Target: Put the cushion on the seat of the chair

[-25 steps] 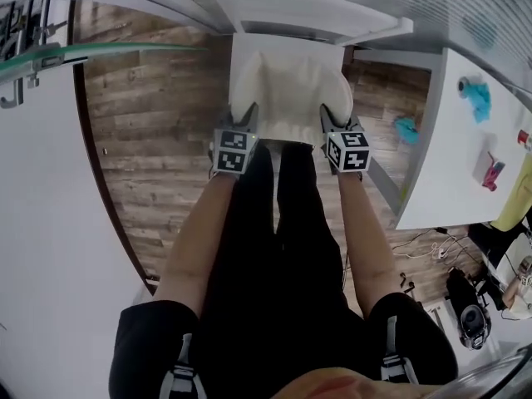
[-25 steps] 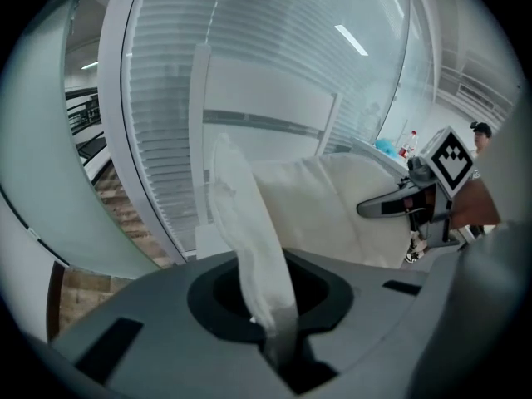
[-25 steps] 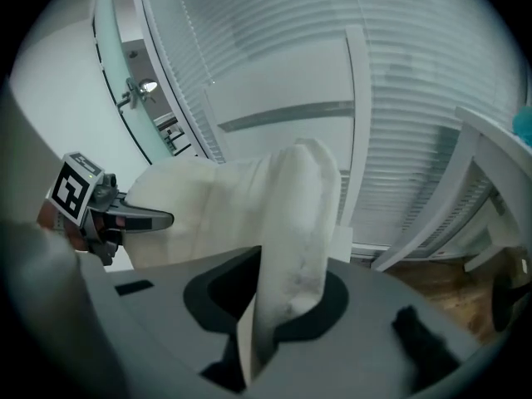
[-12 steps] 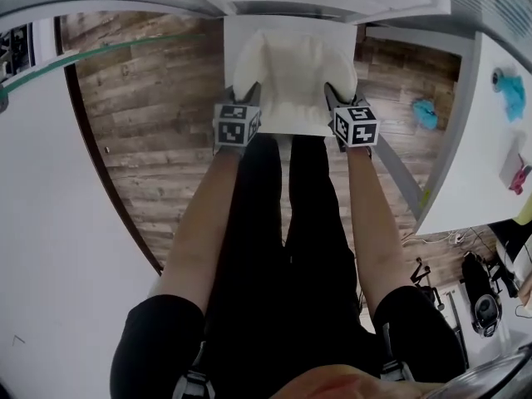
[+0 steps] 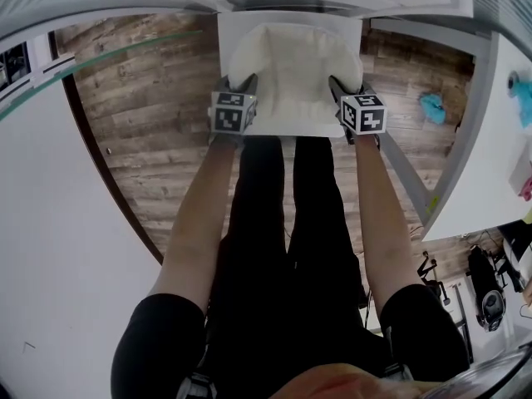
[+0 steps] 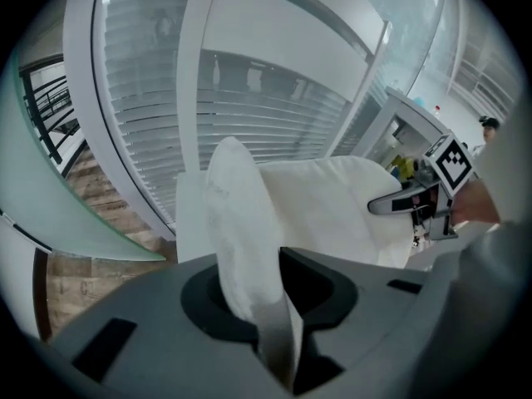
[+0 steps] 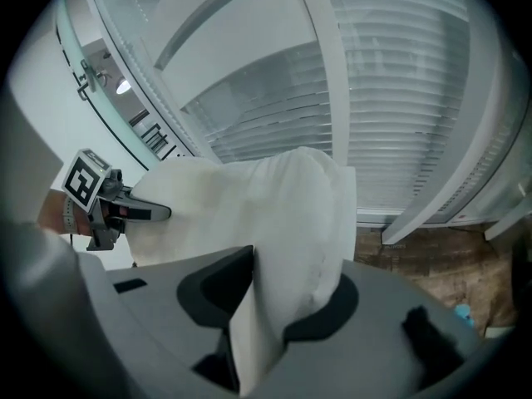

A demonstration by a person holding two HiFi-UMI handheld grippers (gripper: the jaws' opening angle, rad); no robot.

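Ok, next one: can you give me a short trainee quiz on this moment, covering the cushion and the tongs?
1. True or false: the cushion is dark blue.
2. The cushion's edge sits between the jaws of: A) the left tongs only, B) the right tongs only, C) both.
3. In the head view, what white surface lies directly under the cushion?

Key
1. False: it is white.
2. C. Each pair holds one side edge. Both pairs of jaws have just been opening, with the cushion between them.
3. The chair seat.
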